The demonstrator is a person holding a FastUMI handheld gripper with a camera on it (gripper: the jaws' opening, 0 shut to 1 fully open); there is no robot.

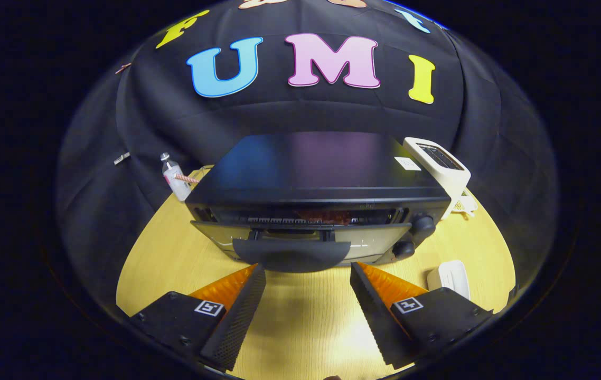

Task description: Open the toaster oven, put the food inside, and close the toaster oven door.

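A black toaster oven (311, 179) stands on the wooden table (300, 316) straight ahead of my fingers. Its glass door (300, 238) hangs partly open, tilted toward me, with the curved black handle (291, 257) at its near edge. Through the gap at the top of the door I see reddish food (327, 215) on the rack inside. My gripper (308, 270) is open, its two fingertips just below the handle on either side of it, with nothing between them. The oven's two knobs (422, 226) sit to the right of the door.
A white pop-up toaster (440, 166) stands right of the oven at the back. A small bottle (175, 178) stands left of the oven. A white dish (449, 277) lies on the table by my right finger.
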